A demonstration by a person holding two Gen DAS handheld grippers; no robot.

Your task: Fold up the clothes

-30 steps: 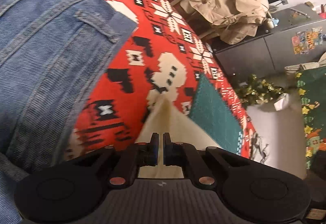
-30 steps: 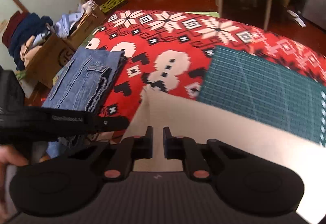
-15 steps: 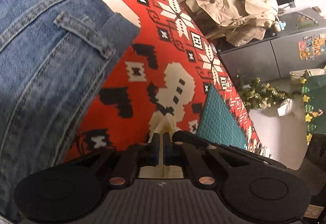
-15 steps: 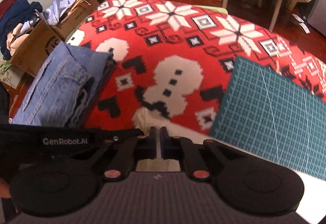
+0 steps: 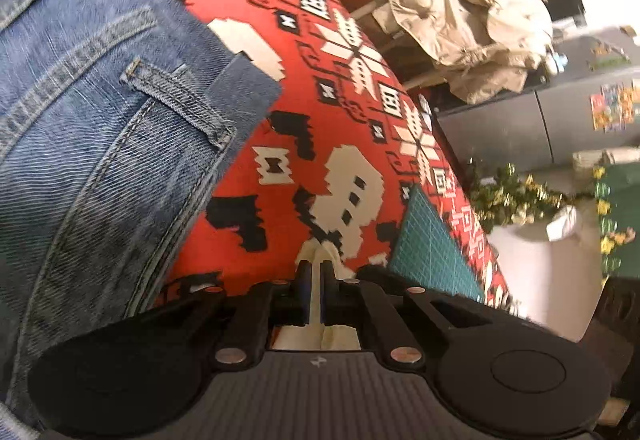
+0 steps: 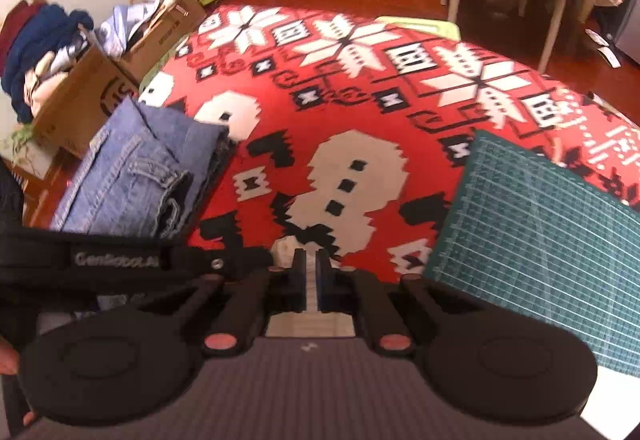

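Cream cloth (image 5: pixel 320 282) sits pinched between both grippers' closed jaws.

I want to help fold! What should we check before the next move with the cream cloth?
1. Left gripper pinching the cream cloth: ok.
2. Right gripper pinching it too: ok.
3. Folded jeans clear of the cloth: ok, they lie apart on the left.
4. Green mat out of the way: cannot tell, it sits close on the right.
5. Red blanket free ahead of the fingers: ok.
6. Cloth edges lined up: cannot tell, mostly hidden.
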